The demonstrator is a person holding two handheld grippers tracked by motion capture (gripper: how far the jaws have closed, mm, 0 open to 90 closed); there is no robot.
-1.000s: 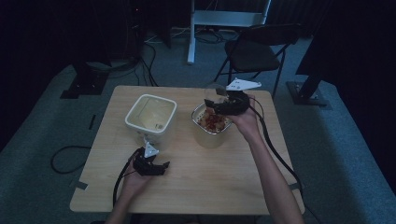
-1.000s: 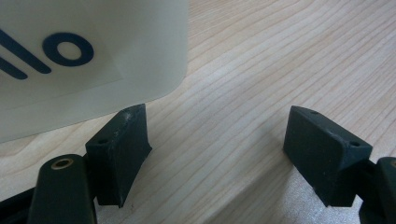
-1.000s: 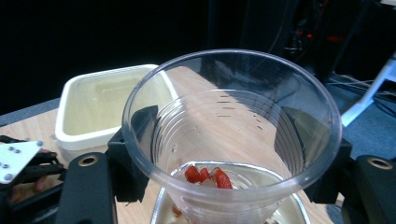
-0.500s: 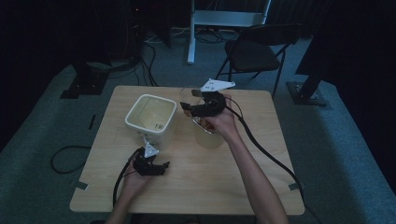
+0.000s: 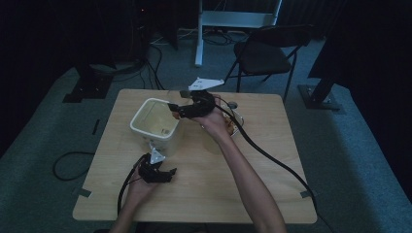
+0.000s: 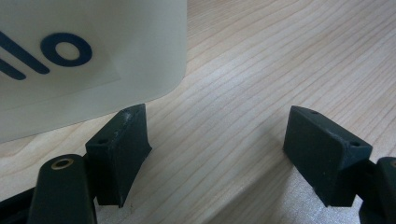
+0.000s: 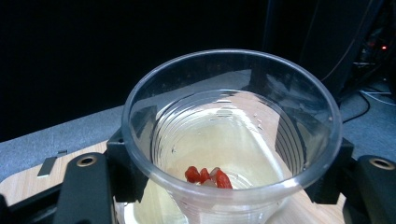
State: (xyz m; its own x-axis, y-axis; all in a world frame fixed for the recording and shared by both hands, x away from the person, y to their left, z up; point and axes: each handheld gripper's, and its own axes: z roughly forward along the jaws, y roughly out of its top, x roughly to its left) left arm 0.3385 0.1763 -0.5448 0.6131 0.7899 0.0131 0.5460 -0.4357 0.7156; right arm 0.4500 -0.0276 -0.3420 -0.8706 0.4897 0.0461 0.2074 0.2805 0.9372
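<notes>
So the right claw (image 5: 180, 110) sits a bit above the middle of the high view, clamped on a clear cup (image 7: 232, 135), one jaw on each side of it. In the right gripper view the cup takes up the centre of the frame, tipped over so you look straight into its mouth, with a few small red bits (image 7: 207, 176) sitting low down inside it. Under the cup there's something pale that looks like the inside of the tub, but it's hard to be sure through the plastic.

In the high view that claw is over the right rim of the white tub (image 5: 153, 124), which stands on the counter (image 5: 272, 165) left of centre. Just right of the hand there's a bowl (image 5: 235, 124) with something reddish in it, mostly hidden behind the wrist and the cable.

The left claw (image 5: 170, 173) is down in the lower left part of the high view, resting low on the counter just in front of the tub. Its jaws are spread wide with nothing between them. The left gripper view shows it well: bare wood grain between the two black jaws, and the tub's pale wall with dark blue lettering in the upper left of the frame, right by the left jaw's tip.
</notes>
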